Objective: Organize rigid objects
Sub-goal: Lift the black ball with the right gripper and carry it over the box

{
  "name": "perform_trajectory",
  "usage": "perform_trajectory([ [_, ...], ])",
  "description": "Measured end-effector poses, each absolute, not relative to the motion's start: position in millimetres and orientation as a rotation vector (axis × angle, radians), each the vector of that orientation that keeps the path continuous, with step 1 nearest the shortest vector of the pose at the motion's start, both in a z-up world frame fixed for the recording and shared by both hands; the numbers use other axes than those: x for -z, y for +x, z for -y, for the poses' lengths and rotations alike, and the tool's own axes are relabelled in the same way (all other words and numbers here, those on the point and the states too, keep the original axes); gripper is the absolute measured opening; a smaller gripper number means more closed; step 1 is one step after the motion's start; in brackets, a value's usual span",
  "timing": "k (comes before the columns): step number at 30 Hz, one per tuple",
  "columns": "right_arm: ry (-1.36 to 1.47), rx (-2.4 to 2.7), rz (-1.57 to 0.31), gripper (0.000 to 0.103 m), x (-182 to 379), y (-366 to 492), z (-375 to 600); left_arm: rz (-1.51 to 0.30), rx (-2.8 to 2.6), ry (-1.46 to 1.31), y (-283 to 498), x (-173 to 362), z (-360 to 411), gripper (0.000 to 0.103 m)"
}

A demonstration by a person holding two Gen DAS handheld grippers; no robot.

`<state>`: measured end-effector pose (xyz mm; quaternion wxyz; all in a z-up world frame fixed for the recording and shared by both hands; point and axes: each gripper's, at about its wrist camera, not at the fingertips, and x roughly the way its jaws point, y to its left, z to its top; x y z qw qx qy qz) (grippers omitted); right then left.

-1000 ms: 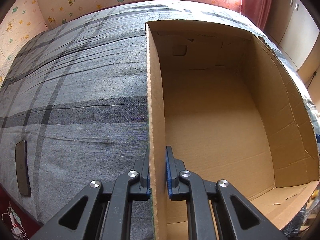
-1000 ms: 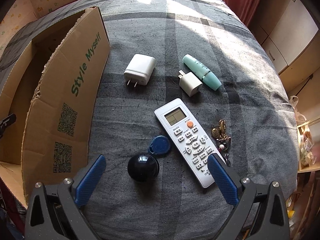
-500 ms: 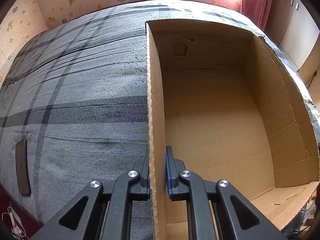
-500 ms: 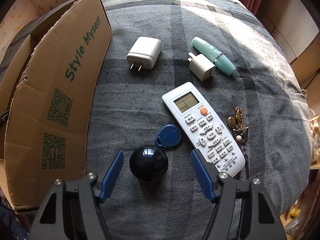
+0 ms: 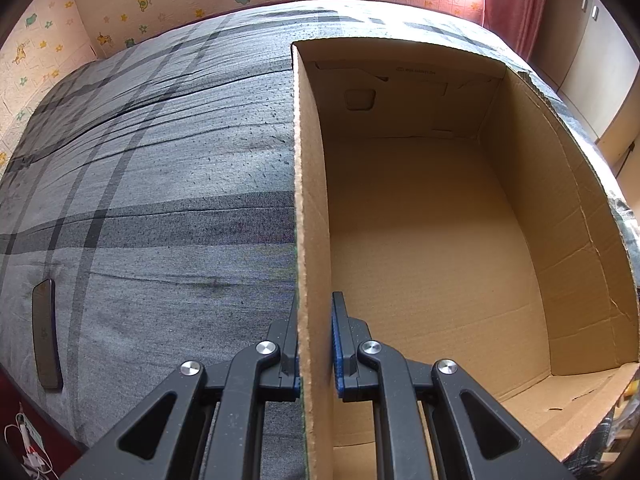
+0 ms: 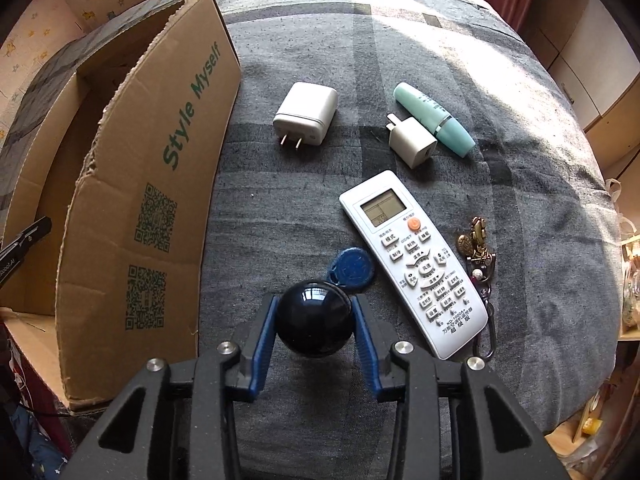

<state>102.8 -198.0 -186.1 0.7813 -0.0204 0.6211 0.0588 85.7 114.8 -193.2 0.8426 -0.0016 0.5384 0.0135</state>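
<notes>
Right gripper pinching the black ball, half-covering the blue tag; left gripper clamping the box wall, hiding its outside.

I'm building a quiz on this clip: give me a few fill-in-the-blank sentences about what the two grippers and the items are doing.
1. The left gripper is clamped on a wall of the ____ box.
2. The right gripper closes around the black ____.
3. The blue key fob lies between that object and the white ____.
4. Inside, the cardboard box holds ____ items.

Missing words: cardboard; ball; remote; no
</notes>
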Motion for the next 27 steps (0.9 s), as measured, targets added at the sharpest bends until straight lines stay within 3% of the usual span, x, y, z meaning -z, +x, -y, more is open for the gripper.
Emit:
perform_trajectory([
  [27,-0.174,-0.230,-1.227,0.040,81,122,159,-1.142,-0.029,-0.009,88,195,-115,0.012],
])
